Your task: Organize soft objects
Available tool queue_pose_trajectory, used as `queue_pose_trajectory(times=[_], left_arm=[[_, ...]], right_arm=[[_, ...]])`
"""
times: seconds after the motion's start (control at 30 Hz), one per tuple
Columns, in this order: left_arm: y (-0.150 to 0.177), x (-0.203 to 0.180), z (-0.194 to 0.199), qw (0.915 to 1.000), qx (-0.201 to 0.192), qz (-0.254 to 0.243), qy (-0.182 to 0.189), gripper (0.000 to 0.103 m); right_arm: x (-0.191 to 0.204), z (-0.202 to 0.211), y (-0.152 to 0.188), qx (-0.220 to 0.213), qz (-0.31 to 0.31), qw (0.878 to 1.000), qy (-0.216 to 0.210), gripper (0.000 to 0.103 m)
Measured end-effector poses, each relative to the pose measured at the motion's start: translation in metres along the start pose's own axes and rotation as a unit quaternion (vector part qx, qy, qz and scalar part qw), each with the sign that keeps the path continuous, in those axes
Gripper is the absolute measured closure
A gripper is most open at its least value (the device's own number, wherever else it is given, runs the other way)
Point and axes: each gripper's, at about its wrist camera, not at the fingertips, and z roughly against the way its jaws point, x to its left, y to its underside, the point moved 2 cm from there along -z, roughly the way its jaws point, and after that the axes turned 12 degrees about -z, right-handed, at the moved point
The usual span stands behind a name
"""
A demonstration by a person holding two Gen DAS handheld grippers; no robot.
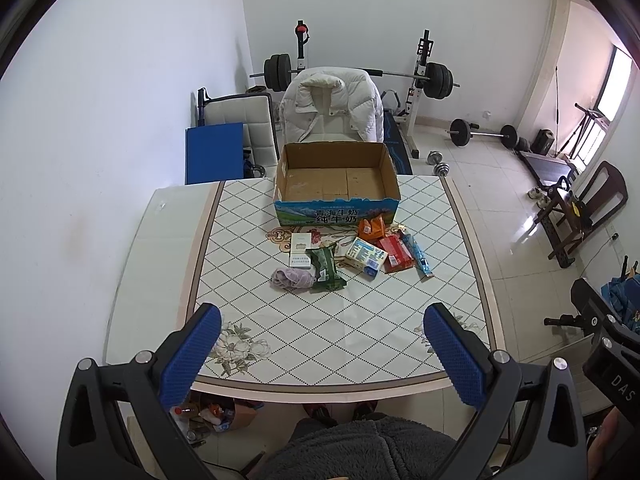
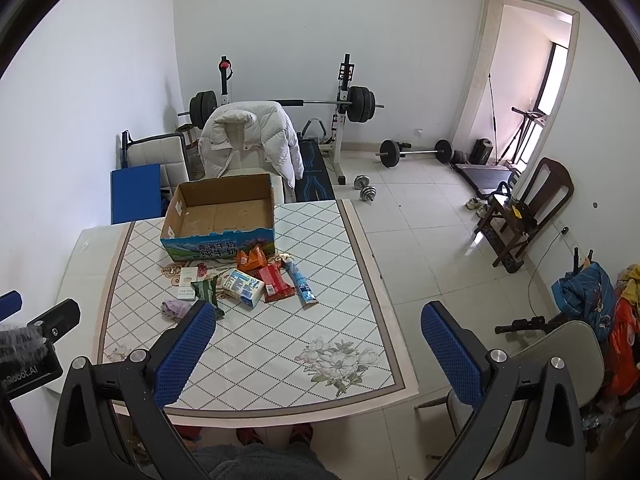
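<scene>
An open cardboard box [image 1: 336, 178] stands empty at the far side of the table; it also shows in the right wrist view [image 2: 222, 216]. In front of it lie a crumpled purple cloth [image 1: 291, 278], a green packet [image 1: 326, 268], a white card pack [image 1: 301, 250], a light blue carton [image 1: 366, 258], a red packet [image 1: 394, 254], an orange packet [image 1: 372, 228] and a blue tube [image 1: 418, 254]. My left gripper [image 1: 322, 324] is open and empty above the table's near edge. My right gripper [image 2: 316, 322] is open and empty, right of the left one.
The tiled-pattern table [image 1: 332, 320] fills the middle. A chair with a white jacket [image 1: 332, 104] stands behind the box. A barbell rack [image 1: 424, 76] and dumbbells [image 2: 364, 188] are on the floor beyond. A grey chair [image 2: 560, 348] is at the right.
</scene>
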Motion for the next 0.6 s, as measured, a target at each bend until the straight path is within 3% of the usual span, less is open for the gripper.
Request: queue_pose_trajectory(times=[0.6], left_arm=[[-0.0019,0.0026,0.0027,1.0,-0.003,0.002,0.0,0.0]], right_arm=[[0.0021,-0.0061,-0.0033,-0.004,0.004,1.0,-0.012,0.0]])
